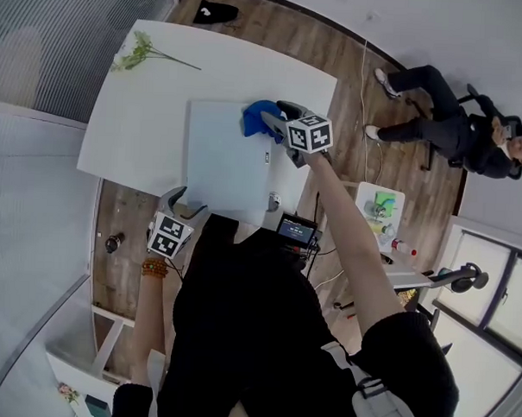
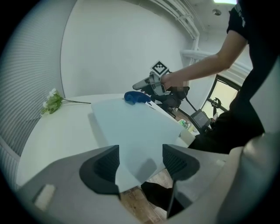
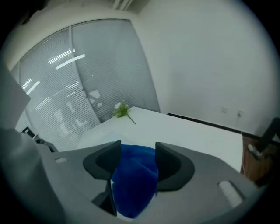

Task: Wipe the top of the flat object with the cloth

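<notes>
**Blue cloth clamped in our right gripper at the board's far edge**

Our right gripper [image 3: 133, 159] has its jaws closed on the bunched blue cloth [image 3: 133, 186], which fills the gap between them and hangs below. In the head view the cloth sits on the far right part of the pale flat board [image 1: 224, 163], close to its far edge, with the gripper just behind it. Our right arm is stretched well forward along the board's right side, forearm bare.

Our left gripper [image 2: 140, 164] has its jaws wide apart, with nothing clamped. The board's near corner shows in the gap between them; we cannot tell whether they touch it. The head view puts this gripper at the near left corner of the board, by the table's edge, with the left arm drawn in close to the body.

The board lies flat on the white table [image 1: 153, 104]. A green flower sprig [image 1: 147, 51] lies at the table's far left, well apart from the board.
</notes>
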Tool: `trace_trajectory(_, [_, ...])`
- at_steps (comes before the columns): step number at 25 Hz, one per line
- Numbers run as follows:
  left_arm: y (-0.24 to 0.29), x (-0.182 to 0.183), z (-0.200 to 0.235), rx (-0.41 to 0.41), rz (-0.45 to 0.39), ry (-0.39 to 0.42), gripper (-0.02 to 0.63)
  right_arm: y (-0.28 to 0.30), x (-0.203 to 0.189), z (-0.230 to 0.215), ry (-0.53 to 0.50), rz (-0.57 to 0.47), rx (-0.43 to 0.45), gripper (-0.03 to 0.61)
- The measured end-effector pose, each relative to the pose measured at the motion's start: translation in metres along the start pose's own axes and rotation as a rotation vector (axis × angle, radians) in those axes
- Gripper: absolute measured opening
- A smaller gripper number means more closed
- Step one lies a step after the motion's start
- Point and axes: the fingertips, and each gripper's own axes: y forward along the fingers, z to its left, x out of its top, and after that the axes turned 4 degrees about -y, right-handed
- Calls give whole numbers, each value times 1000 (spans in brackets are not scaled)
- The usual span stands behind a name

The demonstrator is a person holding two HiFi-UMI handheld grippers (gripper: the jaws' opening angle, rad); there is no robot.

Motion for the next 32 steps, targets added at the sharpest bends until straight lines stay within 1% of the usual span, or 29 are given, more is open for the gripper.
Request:
trace_trajectory(2, [5,-3,-1,-7,31,31,311,11,-12,-12,84,40,-39,251])
trace_trajectory(3, [8,-5,-2,-10,46,46,313,16,-21,-14,104,76,-48,255])
trace_trajectory(5, [12,-10,-2,-10,77,73,316,23,-36,-14,117,146,-66,261])
trace_trajectory(7, [13,-15,-1,-8,100,90,318,27,-43,-15,145,171,-86,258])
trace_trajectory(10, [15,-23,-2,-21,130,87,319,30,-44,-18,195,175,-108,251])
trace_trajectory(12, [19,-27,-2,-20,148,93,324,32,-43,-20,203,182,-115,252])
trace_trajectory(14, [22,-29,-2,-5,160,117,327,31,-43,-20,208,191,-120,249])
trace_trajectory(16, [24,-32,-3,12,164,136,330,30,-46,-18,224,198,-118,246])
trace_trajectory(18, [25,-33,-3,25,162,140,331,29,-49,-17,244,200,-115,239])
trace_trajectory(23, [27,-34,-4,17,185,130,331,22,-59,-10,285,193,-95,229])
trace_trajectory(32, [27,-34,-1,20,192,125,341,11,-76,10,285,203,-72,225])
